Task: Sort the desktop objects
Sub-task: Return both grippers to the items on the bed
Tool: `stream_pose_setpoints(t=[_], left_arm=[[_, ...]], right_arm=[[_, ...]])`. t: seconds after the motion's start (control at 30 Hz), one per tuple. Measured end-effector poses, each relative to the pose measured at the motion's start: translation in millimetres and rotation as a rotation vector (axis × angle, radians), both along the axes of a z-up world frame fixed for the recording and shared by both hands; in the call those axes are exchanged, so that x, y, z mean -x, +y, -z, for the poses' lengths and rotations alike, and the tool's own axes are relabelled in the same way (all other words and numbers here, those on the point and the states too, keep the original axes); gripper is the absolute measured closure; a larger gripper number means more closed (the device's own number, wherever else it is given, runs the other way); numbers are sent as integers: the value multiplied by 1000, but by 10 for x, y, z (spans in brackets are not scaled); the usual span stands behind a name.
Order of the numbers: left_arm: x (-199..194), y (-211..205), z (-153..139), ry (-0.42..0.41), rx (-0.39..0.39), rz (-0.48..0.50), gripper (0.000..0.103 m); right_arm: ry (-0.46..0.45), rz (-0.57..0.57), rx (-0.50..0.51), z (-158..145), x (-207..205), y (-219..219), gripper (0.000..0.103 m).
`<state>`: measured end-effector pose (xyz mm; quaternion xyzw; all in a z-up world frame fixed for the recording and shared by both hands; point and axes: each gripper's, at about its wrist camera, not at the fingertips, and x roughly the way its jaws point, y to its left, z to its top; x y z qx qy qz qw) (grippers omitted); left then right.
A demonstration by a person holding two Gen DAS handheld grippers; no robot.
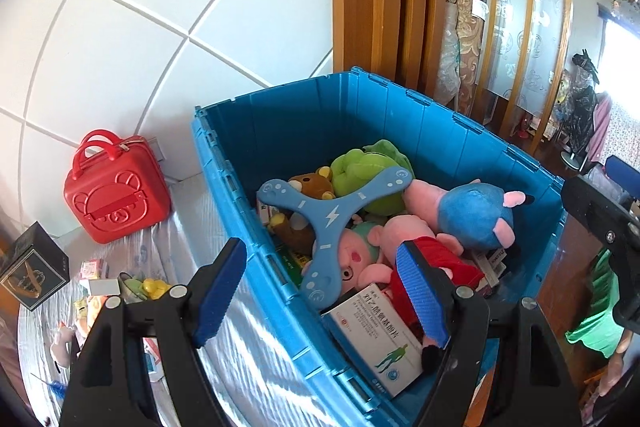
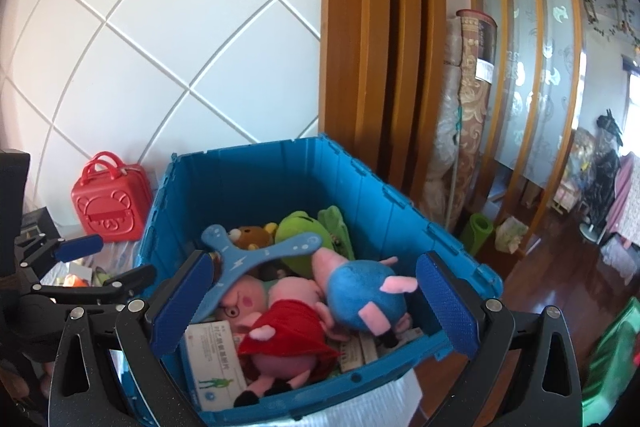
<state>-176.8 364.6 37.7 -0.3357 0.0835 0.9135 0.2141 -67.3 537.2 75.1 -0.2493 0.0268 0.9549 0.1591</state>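
Both hand-held grippers, left (image 1: 322,291) and right (image 2: 316,307), gape empty over the ribbed blue plastic crate (image 2: 256,183) of plush toys (image 2: 366,293).

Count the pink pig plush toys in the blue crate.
3. One in a blue outfit at the right, one in a red dress in the middle front, one with glasses under the boomerang. Others may be buried below.

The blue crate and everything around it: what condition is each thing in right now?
Blue crate: uncovered, partly filled with toys and boxes.
Boomerang: lying on top of the plush toys.
Medicine box: closed, leaning at the crate's near corner.
Red case: zipped shut, upright on the table.
Left tool: open, empty.
Right tool: open, empty.
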Motion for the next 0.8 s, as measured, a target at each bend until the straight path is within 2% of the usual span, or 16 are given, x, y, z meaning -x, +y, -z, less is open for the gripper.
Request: stream_pose_setpoints(t=[0.17,0.4,0.8], left_arm=[[-14,-338,27,13,-4,-43,26],[-28,-957,117,22,1,-113,26],[66,-2337,458,-30,19,-355,26]], right_arm=[[-5,-12,12,27,20,-212,0],[-9,-105,19,75,183,-781,0],[-70,-328,19,247,661,-1940,0]])
